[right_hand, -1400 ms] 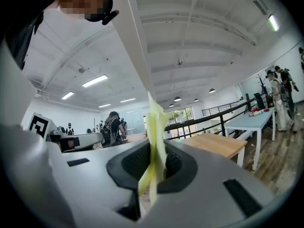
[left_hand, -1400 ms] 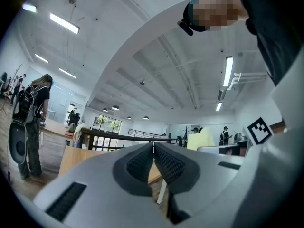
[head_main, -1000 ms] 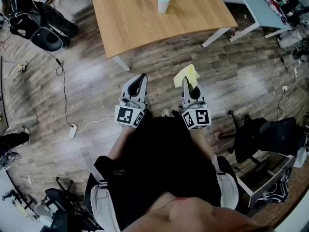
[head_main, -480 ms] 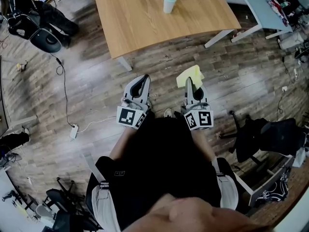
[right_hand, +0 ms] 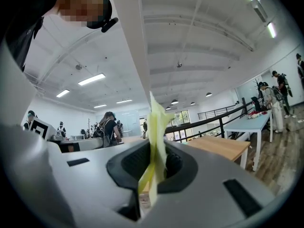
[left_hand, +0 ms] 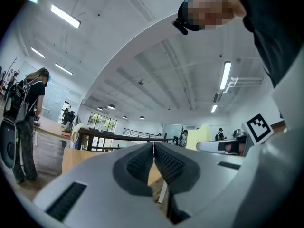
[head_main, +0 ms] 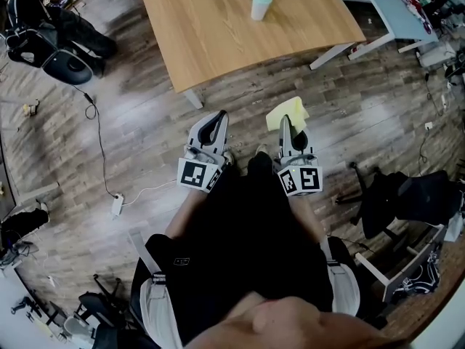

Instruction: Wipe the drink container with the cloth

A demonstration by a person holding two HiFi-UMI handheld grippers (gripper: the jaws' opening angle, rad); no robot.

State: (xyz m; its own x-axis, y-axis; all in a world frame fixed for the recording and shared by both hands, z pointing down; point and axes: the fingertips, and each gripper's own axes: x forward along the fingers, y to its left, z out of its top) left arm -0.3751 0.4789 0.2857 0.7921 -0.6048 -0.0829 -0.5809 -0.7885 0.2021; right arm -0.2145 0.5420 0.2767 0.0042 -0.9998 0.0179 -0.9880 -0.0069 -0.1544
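Observation:
A pale green drink cup stands upright on the wooden table, far ahead of both grippers. My right gripper is shut on a yellow cloth, which sticks up between its jaws in the right gripper view as a thin yellow cloth. My left gripper is shut with nothing in it; its dark pads meet at the tips. Both grippers are held low over the floor, close to my body, short of the table's near edge.
A white table leg stands ahead of the left gripper. A light blue table is at the back right. A black chair stands at the right, bags and a cable lie at the left.
The view has shifted a little toward the table; the cup and table edge sit slightly further right. Both grippers keep their pose, and the cloth stays clamped.

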